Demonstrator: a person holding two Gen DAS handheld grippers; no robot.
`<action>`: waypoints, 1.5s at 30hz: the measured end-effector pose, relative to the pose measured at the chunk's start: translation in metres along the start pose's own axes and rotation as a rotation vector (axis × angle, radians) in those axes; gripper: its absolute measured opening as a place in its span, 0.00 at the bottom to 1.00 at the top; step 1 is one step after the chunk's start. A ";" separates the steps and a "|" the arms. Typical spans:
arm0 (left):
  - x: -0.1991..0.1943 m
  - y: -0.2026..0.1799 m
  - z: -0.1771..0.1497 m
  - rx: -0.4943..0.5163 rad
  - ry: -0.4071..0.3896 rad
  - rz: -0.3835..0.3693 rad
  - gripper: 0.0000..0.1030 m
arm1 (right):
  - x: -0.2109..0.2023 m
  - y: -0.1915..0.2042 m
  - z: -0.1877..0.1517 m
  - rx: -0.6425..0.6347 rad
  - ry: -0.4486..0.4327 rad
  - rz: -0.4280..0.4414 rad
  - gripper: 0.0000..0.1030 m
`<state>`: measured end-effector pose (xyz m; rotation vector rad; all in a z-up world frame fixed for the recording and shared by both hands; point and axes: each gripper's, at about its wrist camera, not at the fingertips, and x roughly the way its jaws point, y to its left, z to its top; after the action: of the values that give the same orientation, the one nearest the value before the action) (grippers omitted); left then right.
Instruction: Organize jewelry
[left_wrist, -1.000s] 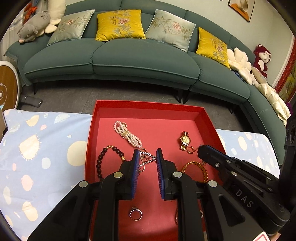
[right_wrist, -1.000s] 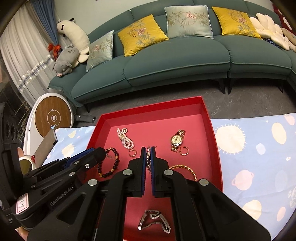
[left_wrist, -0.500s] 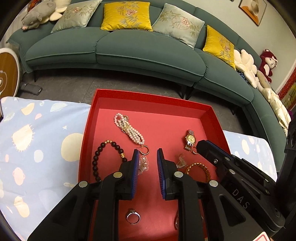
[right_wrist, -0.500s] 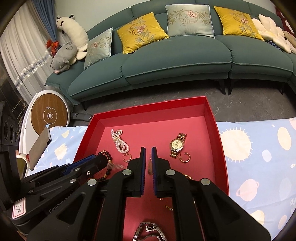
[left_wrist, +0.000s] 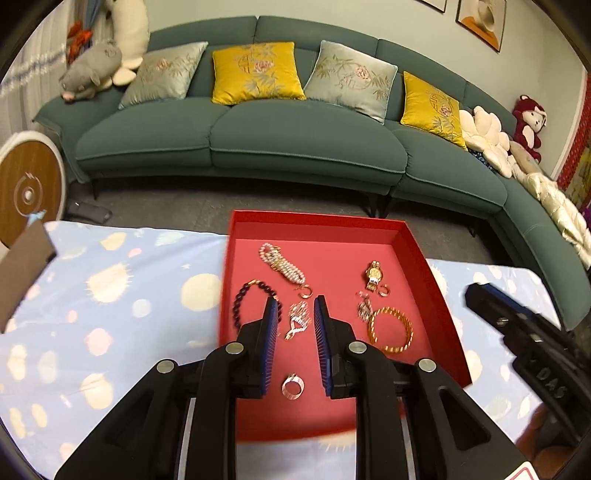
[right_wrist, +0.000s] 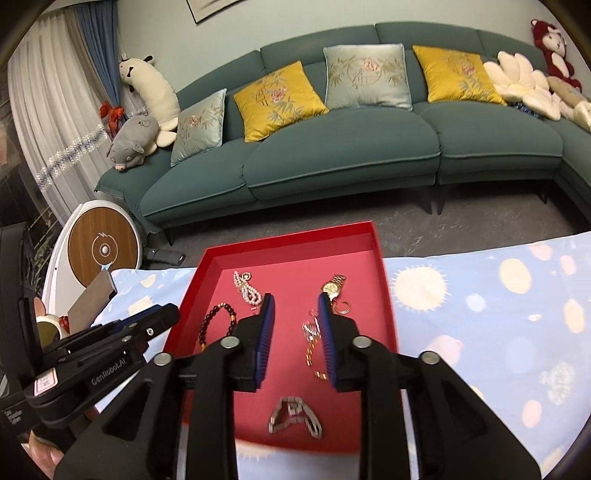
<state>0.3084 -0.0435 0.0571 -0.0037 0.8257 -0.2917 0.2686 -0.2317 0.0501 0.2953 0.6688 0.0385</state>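
Jewelry, assorted: pearl strand (left_wrist: 282, 263), dark bead bracelet (left_wrist: 245, 300), gold watch (left_wrist: 373, 276), gold bangle (left_wrist: 391, 329), ring (left_wrist: 292, 386), all loose in red tray (left_wrist: 424, 258); left gripper (left_wrist: 294, 325) and right gripper (right_wrist: 295, 325) opening, both empty; best keep pieces spaced, untangled.

Living room with a long curved sofa

A teal sofa (left_wrist: 303, 140) curves along a pale wall (right_wrist: 229, 33), carrying yellow cushions (left_wrist: 255, 72), grey-green cushions (right_wrist: 365, 75) and plush toys (right_wrist: 136, 142). White curtains (right_wrist: 40, 122) hang at far left, framed pictures (left_wrist: 480, 18) above, grey floor (left_wrist: 184, 206) below. A round wood-faced device (right_wrist: 105, 249) stands by the sofa's end.
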 end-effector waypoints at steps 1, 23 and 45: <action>-0.010 -0.002 -0.005 0.012 -0.010 0.013 0.22 | -0.012 0.001 -0.003 -0.009 -0.004 -0.007 0.27; -0.067 -0.004 -0.090 0.028 -0.011 0.138 0.51 | -0.087 0.017 -0.093 -0.002 0.026 -0.077 0.45; -0.042 -0.002 -0.102 0.018 0.031 0.144 0.66 | -0.057 0.022 -0.102 -0.044 0.069 -0.130 0.60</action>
<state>0.2073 -0.0230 0.0184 0.0770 0.8492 -0.1633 0.1621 -0.1919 0.0143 0.2080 0.7535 -0.0604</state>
